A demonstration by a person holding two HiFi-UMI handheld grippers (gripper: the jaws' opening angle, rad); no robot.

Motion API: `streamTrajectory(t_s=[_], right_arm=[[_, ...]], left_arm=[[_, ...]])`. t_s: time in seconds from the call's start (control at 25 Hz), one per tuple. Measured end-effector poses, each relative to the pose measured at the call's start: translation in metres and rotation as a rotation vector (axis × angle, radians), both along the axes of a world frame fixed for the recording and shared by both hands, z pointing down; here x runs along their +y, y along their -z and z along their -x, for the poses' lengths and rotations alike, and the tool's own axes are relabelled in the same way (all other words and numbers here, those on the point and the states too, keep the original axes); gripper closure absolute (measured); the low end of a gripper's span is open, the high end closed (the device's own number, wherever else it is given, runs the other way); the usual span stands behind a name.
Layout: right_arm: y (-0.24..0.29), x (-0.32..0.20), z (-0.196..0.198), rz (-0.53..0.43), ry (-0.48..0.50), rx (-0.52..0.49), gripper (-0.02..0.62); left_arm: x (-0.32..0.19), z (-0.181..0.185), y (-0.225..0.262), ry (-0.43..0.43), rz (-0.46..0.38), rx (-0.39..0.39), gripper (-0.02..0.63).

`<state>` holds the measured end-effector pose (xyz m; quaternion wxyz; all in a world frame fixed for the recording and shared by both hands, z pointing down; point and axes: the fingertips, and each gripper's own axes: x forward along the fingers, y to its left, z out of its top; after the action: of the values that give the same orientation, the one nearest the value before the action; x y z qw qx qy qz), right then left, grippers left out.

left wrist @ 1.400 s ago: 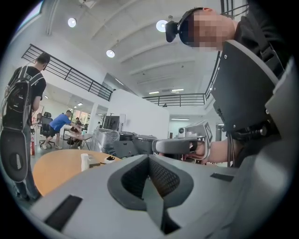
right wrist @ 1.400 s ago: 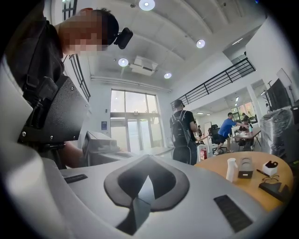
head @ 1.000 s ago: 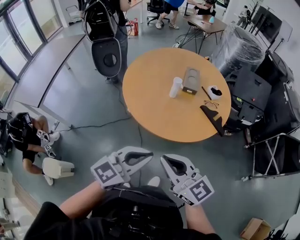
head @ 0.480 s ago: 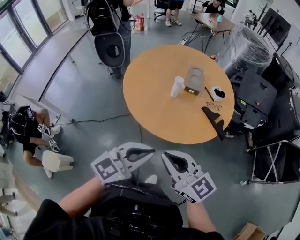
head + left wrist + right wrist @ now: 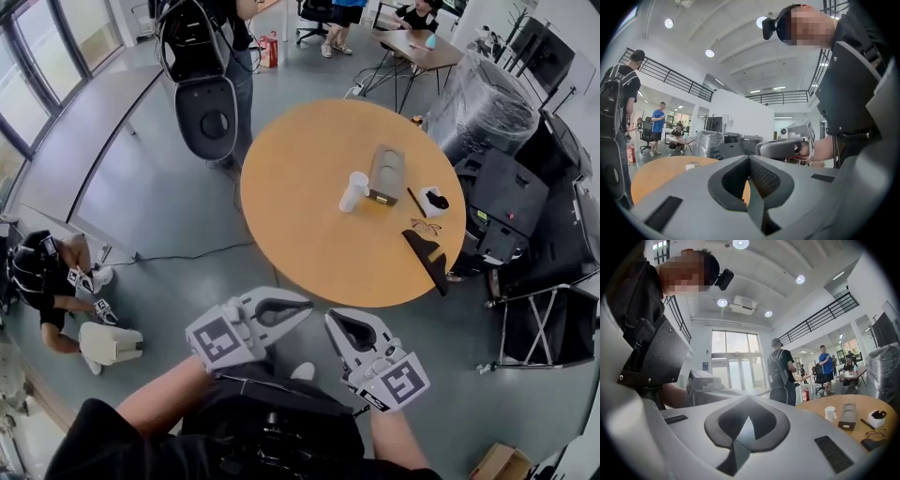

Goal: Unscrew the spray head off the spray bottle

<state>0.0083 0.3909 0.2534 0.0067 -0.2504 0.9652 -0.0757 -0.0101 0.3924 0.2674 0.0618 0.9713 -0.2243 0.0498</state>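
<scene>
Hovering near the person over the floor, the left gripper [image 5: 306, 307] and right gripper [image 5: 329, 318] are both closed and empty; the white spray bottle [image 5: 354, 191] stands upright, far off, mid-way across the round table [image 5: 281, 234].

One spray bottle [image 5: 354, 190], one table [image 5: 300, 230], two grippers (left gripper [image 5: 303, 308], right gripper [image 5: 332, 321]).

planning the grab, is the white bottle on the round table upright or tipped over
Upright. The white bottle stands on its base on the round table, beside a grey box; its top points straight up.
</scene>
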Motion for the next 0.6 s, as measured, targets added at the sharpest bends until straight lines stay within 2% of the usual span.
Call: streamTrajectory(t_s=[0.6], right_arm=[[-0.003, -0.105, 0.073, 0.022, -0.132, 0.029, 0.598]], left_arm=[[-0.104, 0.072, 0.001, -0.130, 0.001, 0.021, 0.604]])
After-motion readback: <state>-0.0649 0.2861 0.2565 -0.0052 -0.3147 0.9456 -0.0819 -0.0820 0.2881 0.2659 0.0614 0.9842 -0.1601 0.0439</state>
